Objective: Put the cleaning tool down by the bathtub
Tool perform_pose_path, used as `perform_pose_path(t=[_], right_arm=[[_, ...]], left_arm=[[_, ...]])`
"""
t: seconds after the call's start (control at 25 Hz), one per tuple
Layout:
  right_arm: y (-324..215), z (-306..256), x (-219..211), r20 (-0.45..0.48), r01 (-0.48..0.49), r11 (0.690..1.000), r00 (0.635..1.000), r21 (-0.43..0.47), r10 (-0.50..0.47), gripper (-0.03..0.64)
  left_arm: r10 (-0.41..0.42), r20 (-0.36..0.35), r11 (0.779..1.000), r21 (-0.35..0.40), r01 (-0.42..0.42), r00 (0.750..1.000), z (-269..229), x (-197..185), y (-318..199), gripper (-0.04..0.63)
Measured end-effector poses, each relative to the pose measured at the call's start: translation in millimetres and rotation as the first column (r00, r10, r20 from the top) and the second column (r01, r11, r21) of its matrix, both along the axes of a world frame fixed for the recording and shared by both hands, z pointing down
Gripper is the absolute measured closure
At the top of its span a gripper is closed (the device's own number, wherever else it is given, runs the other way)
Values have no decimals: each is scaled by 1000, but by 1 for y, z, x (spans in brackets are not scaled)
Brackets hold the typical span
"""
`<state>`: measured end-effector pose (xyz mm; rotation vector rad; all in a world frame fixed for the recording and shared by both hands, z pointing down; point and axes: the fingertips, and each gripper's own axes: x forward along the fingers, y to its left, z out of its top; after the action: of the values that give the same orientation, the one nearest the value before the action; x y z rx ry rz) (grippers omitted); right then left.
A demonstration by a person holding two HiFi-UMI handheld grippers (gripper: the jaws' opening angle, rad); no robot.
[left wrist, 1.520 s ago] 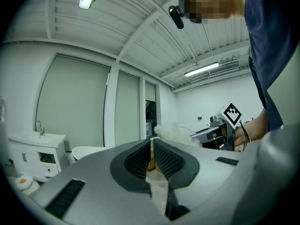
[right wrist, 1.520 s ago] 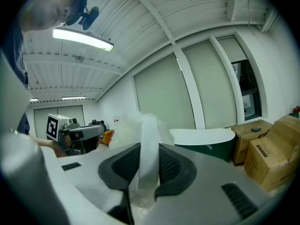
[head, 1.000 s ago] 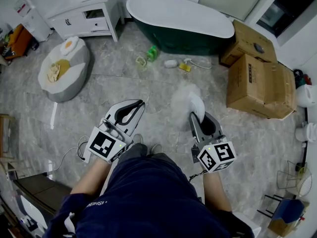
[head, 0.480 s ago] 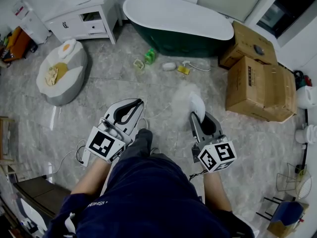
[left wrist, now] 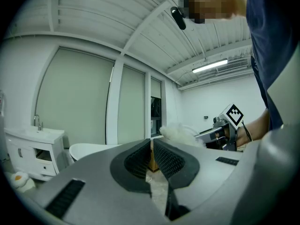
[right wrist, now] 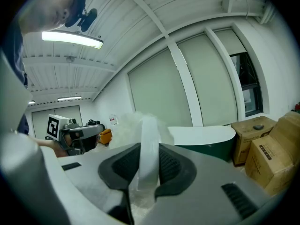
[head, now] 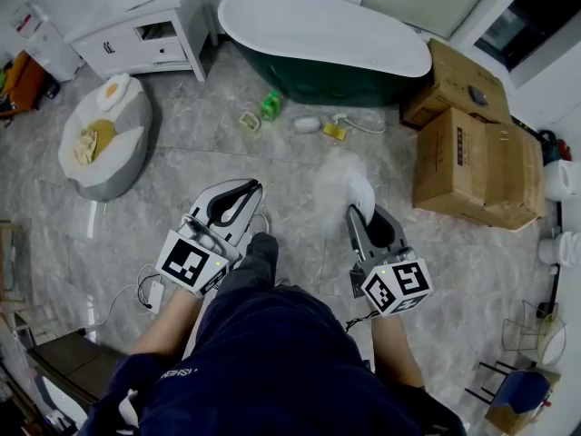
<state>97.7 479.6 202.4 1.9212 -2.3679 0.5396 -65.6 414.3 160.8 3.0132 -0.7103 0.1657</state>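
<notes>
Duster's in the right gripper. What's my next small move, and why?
Probably carry it forward toward the bathtub: the right gripper is shut on the duster, and a stretch of floor lies between it and the tub, so lowering now looks premature.

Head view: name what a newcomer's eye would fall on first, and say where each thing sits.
The dark green bathtub with its white inside lies across the top centre. In the lower middle, the right gripper is clamped on a fluffy white cleaning tool, held out over the marble floor. Two cardboard boxes stand at the right, by the tub's end.
</notes>
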Motion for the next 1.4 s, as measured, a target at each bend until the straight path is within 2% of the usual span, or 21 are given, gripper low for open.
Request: perform_pose_path(t=[0.92, 1.4], right_arm=[[-225, 17, -11, 0, -23, 996, 1000, -83, 23, 523], [-312, 26, -9, -14, -7, 994, 1000, -107, 5, 523]], left_arm=[[57, 10, 996, -69, -56, 998, 21, 0, -231, 552], [57, 22, 995, -85, -55, 998, 35, -4, -314, 552]])
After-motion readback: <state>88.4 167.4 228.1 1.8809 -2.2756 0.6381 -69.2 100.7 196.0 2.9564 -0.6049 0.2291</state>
